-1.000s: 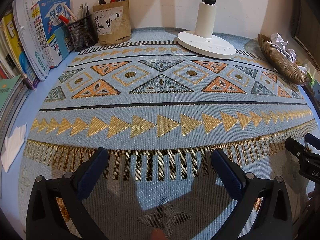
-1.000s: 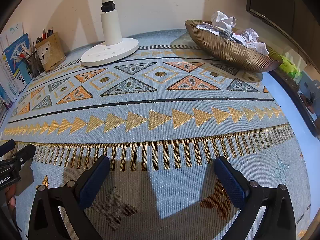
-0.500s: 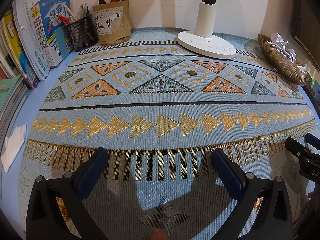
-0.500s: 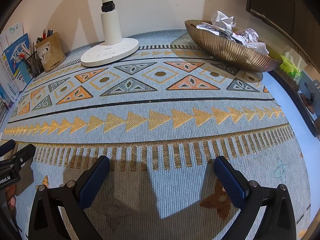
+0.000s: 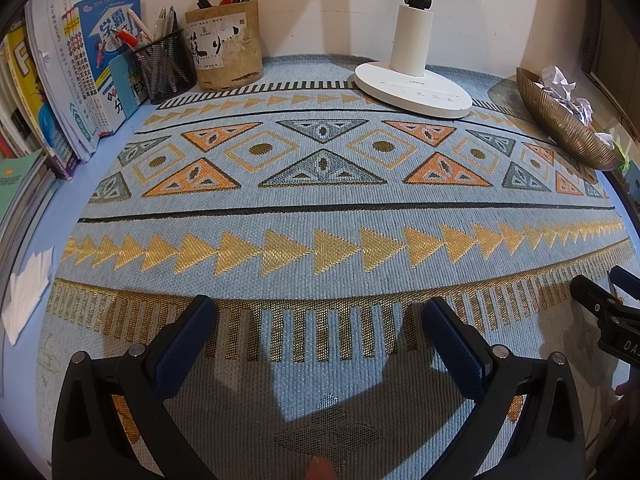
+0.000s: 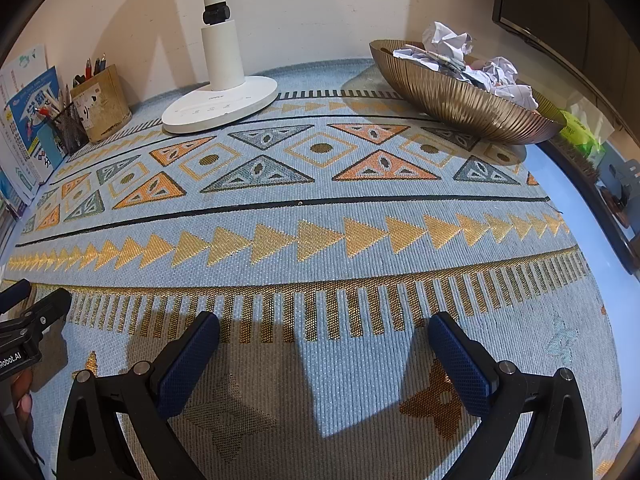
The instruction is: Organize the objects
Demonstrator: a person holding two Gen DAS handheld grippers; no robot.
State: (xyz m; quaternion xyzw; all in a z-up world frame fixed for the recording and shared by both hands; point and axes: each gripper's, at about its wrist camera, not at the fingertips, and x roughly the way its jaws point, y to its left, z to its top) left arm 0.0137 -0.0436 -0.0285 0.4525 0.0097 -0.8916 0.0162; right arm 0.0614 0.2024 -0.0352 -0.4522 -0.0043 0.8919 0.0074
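Across the desk lies a pale blue woven mat [image 5: 304, 204] patterned with gold triangles, orange and grey triangles and a fringe of gold bars. Low over its near edge, the left gripper [image 5: 320, 324] hangs with its blue-padded fingers [image 5: 182, 344] spread wide and nothing between them. The right gripper [image 6: 324, 340] sits just beside it, likewise spread apart and empty; its tip shows at the right edge of the left wrist view. At the back of the mat, against the wall, a white lamp base [image 5: 414, 90] stands with its column rising out of view. To the left of the lamp are a tan pen holder [image 5: 224, 48] with a paper label and, touching it, a black mesh pen cup [image 5: 164, 66], both holding pens upright. Further left, books [image 5: 84, 68] stand on end at the mat's edge, and a white folded tissue [image 5: 28, 294] lies on the bare blue surface beside the mat. On the far right corner, a ribbed gold bowl [image 6: 456, 98] rests on the mat, filled with crumpled paper [image 6: 480, 60]. Behind the bowl sits what may be a green tissue pack [image 6: 580, 130], though it is too small to tell for sure.
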